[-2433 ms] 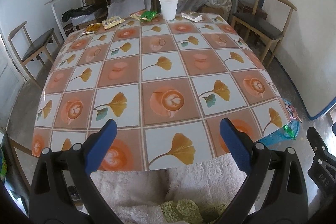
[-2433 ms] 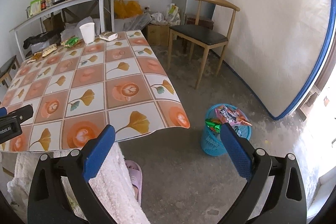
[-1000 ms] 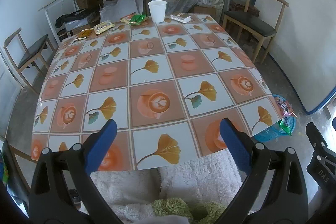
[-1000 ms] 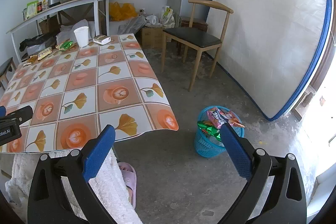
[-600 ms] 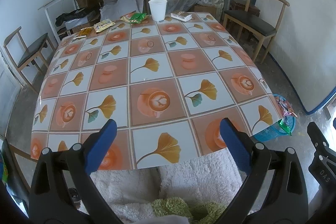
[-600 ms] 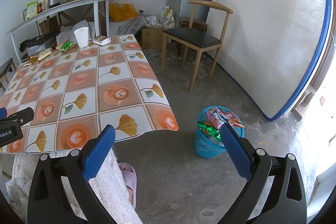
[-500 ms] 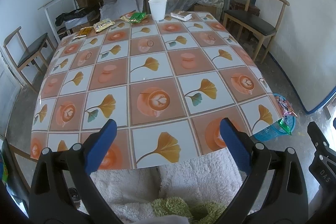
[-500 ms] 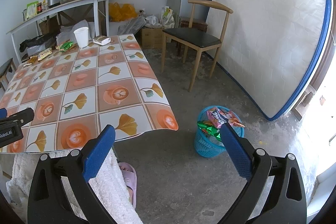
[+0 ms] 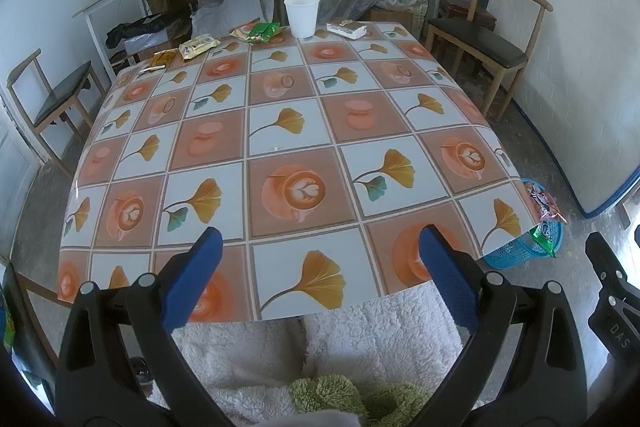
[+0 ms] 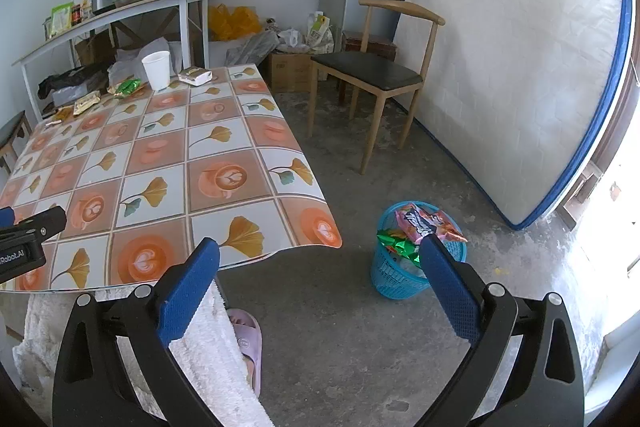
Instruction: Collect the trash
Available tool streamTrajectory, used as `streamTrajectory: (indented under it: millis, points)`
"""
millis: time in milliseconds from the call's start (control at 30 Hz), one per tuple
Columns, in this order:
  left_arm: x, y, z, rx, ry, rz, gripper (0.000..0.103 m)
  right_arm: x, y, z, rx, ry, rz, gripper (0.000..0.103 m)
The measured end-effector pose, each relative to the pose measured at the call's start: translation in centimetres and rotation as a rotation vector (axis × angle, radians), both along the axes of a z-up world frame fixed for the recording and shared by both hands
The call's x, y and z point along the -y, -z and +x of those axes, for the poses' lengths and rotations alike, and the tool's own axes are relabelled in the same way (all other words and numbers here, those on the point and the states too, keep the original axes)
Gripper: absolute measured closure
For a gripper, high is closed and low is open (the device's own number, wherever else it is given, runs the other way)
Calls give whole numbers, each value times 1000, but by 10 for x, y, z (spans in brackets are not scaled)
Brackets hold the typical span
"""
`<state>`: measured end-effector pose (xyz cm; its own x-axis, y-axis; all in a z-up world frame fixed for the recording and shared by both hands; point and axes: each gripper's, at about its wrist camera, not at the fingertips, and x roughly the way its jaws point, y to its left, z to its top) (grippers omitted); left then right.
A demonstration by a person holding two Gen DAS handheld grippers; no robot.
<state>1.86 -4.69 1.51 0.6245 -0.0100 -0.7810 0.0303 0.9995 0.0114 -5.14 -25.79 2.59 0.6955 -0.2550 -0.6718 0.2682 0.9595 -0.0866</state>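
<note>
Crinkled wrappers (image 9: 259,31) beside white cup (image 9: 302,15) on far desk (image 9: 280,131) edge, blue basket (image 10: 404,275) (half hidden left view), left gripper (image 9: 318,251) and right gripper (image 10: 320,263) spread, empty.

Both views share the table (image 9: 280,131) (near edge) — right wrist faces further right.

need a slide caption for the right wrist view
Open right gripper over the floor beside the table, blue basket of wrappers just ahead.

The table (image 9: 460,163) edge is hiding most of the blue basket (image 9: 516,253); wrapper (image 9: 198,45) print beside the white cup (image 9: 302,15) is staying illegible.
</note>
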Motion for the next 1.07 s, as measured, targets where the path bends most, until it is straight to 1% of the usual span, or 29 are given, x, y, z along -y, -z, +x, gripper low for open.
streamTrajectory:
  millis: [1067]
  points:
    - [-2, -2, -2, 4, -3, -4, 8, 1, 0, 0, 1, 0, 2, 6]
